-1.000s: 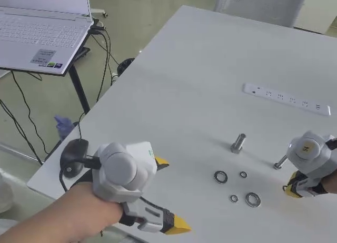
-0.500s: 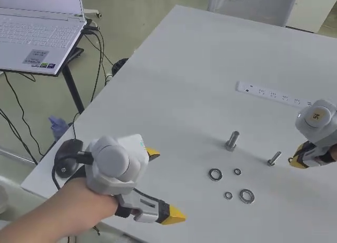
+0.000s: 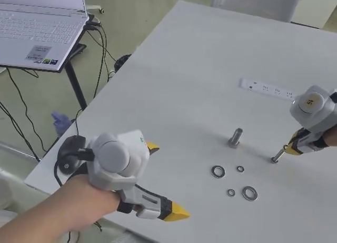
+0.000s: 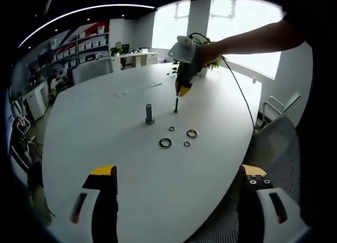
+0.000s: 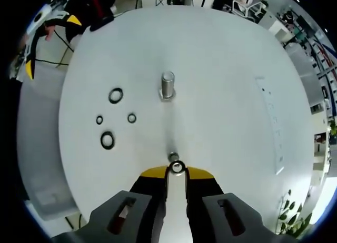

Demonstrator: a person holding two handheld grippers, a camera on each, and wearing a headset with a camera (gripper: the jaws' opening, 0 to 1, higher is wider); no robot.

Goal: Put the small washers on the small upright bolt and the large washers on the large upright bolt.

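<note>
At the lower centre of the right gripper view, the right gripper [image 5: 176, 172] has its fingers pinched on what looks like a small washer [image 5: 176, 166], just above the small upright bolt [image 5: 172, 157]. The bolt stands on the bench [image 3: 184, 85] with its long axis vertical and its tip pointing up at the fingers. The step in hand looks like threading. Next, the hole needs centring over the tip, then lowering and letting go. At the lower left of the head view, the left gripper [image 3: 166, 181] hovers with its fingers spread wide, holding nothing.

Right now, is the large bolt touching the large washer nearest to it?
Apart. The head view shows bare table between large bolt and that large washer.
</note>
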